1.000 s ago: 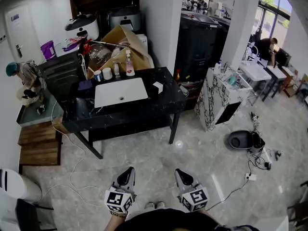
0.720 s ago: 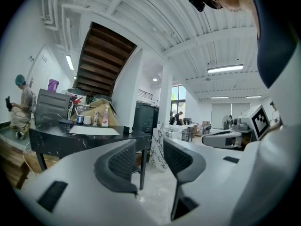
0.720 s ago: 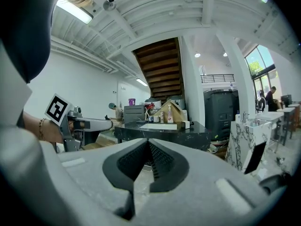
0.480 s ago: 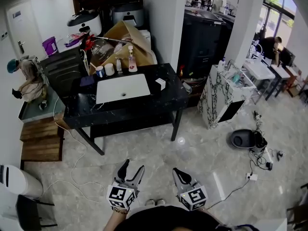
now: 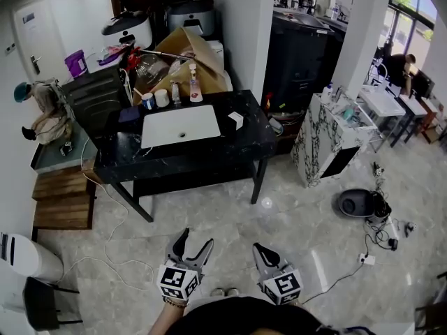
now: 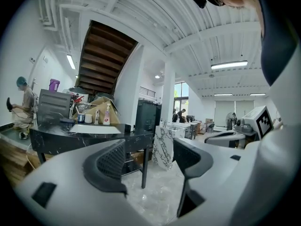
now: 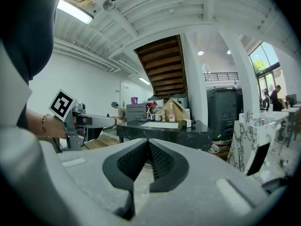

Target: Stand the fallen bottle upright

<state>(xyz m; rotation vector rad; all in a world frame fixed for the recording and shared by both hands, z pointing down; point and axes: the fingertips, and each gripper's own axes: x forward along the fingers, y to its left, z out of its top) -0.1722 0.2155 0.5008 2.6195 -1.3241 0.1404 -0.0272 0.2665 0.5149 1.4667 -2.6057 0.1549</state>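
Observation:
A black table (image 5: 209, 152) with a white inset basin (image 5: 180, 125) stands across the floor from me. Along its back edge are an upright pink-labelled bottle (image 5: 193, 86), a smaller bottle (image 5: 174, 93) and two cups (image 5: 155, 100). From this distance I cannot make out a fallen bottle. My left gripper (image 5: 195, 240) hovers low over the floor, far from the table; its jaws are opening and hold nothing. The left gripper view shows the gap (image 6: 148, 161) with only floor behind it. Beside it my right gripper (image 5: 260, 250) is shut on nothing (image 7: 148, 159).
A cardboard box (image 5: 185, 56) and rice cookers sit behind the table. A marble-patterned cabinet (image 5: 328, 139) stands to the right, with a dark round device (image 5: 356, 202) and cables on the floor. Wooden steps (image 5: 63, 201) and a seated person (image 5: 43, 110) are at left.
The left gripper's jaws went from shut to wide open. The right gripper stayed shut and in place. The table sits slightly lower in the head view.

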